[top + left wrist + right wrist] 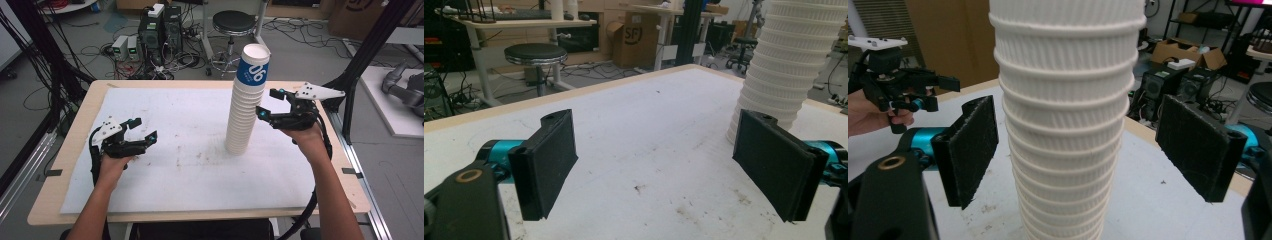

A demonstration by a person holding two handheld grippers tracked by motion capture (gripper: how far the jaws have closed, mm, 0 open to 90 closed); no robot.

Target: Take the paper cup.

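Observation:
A tall stack of white ribbed paper cups [245, 105] stands upright on the white mat, leaning slightly; its top cup carries a blue band. My right gripper [270, 104] hovers just right of the stack at mid-height, held by a hand. In the right gripper view the stack [1068, 125] rises between the wide-apart pads [970, 150] with a gap on each side, so this gripper [1083, 155] is open. My left gripper [144, 130] is open over the mat's left part with nothing between its pads [549, 160]; the stack [784, 75] shows at the right in the left gripper view.
The white mat [180, 150] covers most of a wooden table [75, 150]. Beyond the far edge are a black stool [234, 22], computer towers [160, 30] and floor cables. A black frame post [365, 55] rises at the right.

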